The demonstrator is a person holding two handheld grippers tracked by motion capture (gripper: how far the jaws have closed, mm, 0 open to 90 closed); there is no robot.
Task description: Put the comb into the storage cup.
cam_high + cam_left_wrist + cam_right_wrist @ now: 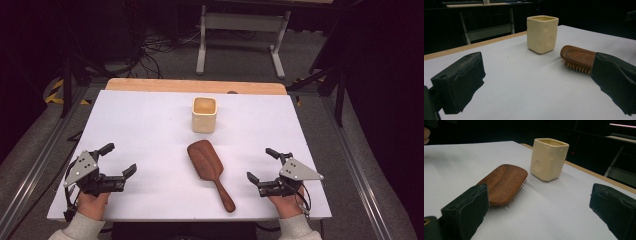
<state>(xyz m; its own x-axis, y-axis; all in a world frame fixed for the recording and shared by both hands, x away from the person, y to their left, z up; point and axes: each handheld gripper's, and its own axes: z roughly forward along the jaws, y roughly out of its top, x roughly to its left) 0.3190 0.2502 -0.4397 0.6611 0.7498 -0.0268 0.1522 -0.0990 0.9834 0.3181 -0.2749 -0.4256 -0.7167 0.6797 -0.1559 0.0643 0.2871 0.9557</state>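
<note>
With both our left gripper [119,161] and right gripper [261,164] resting spread wide and empty at the white table's [150,120] near corners, the wooden hairbrush [210,171] lies bristles-down, untouched, just before the cream cup [204,114]; no handling appears begun.

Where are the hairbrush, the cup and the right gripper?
hairbrush [204,159], high view, back of the wooden head.
cup [204,122], high view, front wall.
right gripper [262,165], high view, midway between its open jaws.
</note>
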